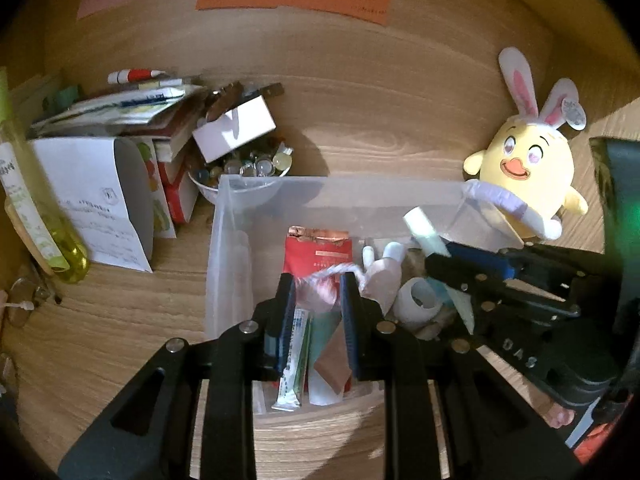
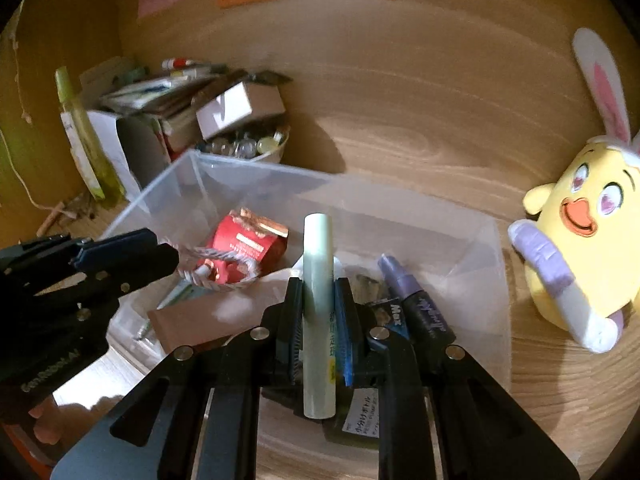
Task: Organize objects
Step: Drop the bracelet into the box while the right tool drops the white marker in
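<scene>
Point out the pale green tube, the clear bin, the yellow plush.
pale green tube [image 2: 318, 280], right wrist view, mid-body between the pads
clear bin [image 1: 340, 182], left wrist view, far rim
yellow plush [image 1: 524, 164], left wrist view, its face

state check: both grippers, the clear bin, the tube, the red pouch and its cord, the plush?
left gripper: jaws shut on pink-white cord
right gripper: jaws shut on pale green tube
pale green tube: clamped, pointing forward over the bin
pink-white cord: pinched, other end at red pouch
red pouch: inside the bin
clear bin: open-topped, partly filled
yellow plush: upright, outside the bin
</scene>
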Demonstrator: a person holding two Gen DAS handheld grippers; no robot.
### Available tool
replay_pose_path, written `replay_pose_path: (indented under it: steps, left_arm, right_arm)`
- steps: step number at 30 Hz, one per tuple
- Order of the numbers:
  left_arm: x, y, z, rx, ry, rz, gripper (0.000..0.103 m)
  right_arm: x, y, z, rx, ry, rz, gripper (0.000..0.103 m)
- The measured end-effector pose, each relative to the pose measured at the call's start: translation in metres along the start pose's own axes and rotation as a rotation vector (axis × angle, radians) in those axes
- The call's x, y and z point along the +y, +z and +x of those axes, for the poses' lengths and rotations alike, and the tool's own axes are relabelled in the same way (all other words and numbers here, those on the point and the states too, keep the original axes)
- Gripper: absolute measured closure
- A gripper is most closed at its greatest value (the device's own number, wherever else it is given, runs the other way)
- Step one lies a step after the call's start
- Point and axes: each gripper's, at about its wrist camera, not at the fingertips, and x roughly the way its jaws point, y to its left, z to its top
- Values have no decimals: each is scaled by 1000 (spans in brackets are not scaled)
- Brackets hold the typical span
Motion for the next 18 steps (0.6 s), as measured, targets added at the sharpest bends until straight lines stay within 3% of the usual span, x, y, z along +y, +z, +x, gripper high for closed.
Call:
replay_pose_path:
  steps: [6,18]
  left_arm:
    - [2,-1,-6,-8,-24,-8,70]
    - [-6,-5,-51,-96,-44,18,43]
  right_arm:
    - [5,-2,2,25,1,-22,85]
    - [5,-4,-40,-33,18,-18,74]
